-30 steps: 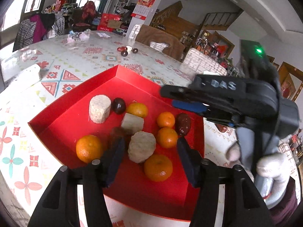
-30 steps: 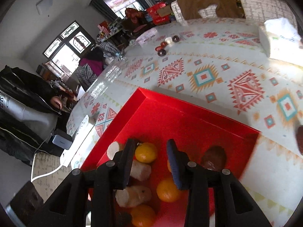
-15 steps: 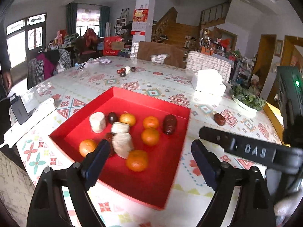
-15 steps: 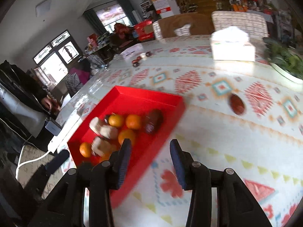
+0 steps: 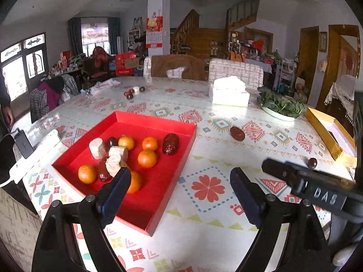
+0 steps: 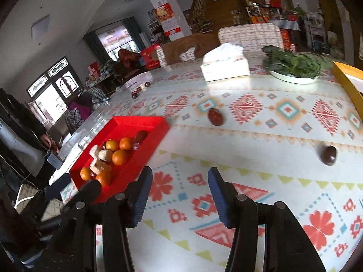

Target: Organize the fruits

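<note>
Now both claws empty, the right claw opening.

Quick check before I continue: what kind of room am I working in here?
Most likely a lived-in home dining area: a large table with a patterned cloth, upholstered chairs behind it, a tissue box and plate of greens on top, and a wooden staircase beyond.

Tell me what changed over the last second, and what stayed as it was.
Both grippers pulled back from over the red tray toward the bare tablecloth. The left gripper opened wide with nothing between its jaws; the right gripper, also holding nothing, is opening. The oranges, dates and pale pieces in the tray kept their places.
</note>
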Action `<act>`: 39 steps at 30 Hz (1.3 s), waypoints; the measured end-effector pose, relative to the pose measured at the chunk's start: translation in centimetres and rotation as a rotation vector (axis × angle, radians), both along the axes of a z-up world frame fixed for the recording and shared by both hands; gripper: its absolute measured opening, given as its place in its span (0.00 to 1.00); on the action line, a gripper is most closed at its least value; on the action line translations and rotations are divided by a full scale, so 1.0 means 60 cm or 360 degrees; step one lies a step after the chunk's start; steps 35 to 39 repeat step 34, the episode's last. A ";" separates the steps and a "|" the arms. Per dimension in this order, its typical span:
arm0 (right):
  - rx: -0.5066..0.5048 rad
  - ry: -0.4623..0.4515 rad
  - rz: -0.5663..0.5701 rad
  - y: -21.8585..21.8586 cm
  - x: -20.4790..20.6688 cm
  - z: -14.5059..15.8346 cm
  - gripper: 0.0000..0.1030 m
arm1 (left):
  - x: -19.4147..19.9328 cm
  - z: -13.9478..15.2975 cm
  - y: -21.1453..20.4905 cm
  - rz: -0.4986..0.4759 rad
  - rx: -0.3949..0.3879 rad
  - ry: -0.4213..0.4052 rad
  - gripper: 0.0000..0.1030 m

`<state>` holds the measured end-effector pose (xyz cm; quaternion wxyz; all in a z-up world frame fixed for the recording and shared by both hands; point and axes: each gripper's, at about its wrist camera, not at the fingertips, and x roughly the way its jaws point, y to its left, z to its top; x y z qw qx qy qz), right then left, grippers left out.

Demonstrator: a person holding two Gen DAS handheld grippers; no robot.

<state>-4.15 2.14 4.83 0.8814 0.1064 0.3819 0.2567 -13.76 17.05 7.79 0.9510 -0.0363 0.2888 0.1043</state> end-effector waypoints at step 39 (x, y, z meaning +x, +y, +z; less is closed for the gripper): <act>-0.0589 -0.0375 0.0039 0.117 -0.108 0.001 0.73 | -0.074 0.007 0.061 0.0362 0.0015 -0.0173 1.00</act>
